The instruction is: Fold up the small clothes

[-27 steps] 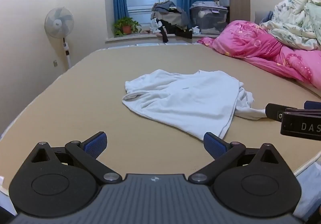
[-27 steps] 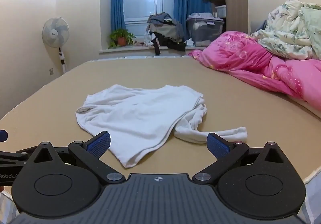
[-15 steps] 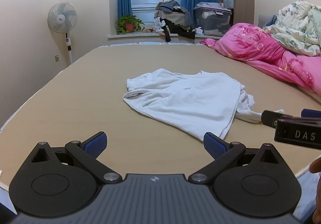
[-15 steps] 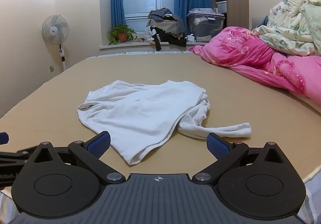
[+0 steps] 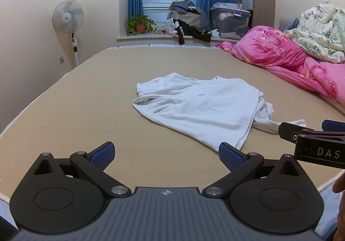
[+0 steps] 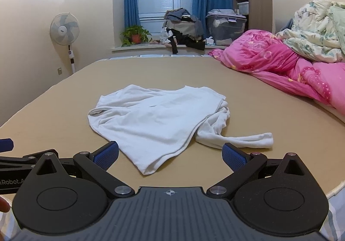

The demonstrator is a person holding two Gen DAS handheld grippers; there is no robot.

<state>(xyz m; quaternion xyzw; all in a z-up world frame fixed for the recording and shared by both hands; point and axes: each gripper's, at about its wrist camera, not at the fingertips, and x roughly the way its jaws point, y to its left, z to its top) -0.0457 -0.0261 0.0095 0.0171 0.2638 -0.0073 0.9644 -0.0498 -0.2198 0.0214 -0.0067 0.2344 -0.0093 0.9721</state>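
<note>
The white shirt [image 6: 159, 120] lies crumpled on the tan bed surface [image 5: 64, 115], about in the middle of it, well apart from the pink quilt [image 6: 280, 64] at the far right side. Its body spreads flat-ish, w/ one corner pointing toward the near edge of the bed, and one sleeve [image 6: 241, 140] is stretched out to the right, near the front. The bunched part sits on the right side of the body. The long axis, as I judge it, runs from far-left to near-right, so it is diagonal to both tools.

In the right wrist view the near corner of the shirt is just ahead of the right gripper [image 6: 170, 155], between its fingers' line, and the sleeve end is just in front of its right fingertip [image 6: 234, 155]. In the left wrist view the shirt [image 5: 200, 107] is ahead and to the right of the left gripper [image 5: 166, 154]; only the corner comes near its right fingertip. So the right one is nearer, esp. to the sleeve.

Both grippers have the jaws spread wide, nothing between the blue pads, touching no cloth. They sit side by side at the near bed edge; the right gripper's body [image 5: 317, 150] shows in the left view.

Probably the next move is to take the sleeve and corner to spread the shirt flat; folding is not yet begun.
</note>
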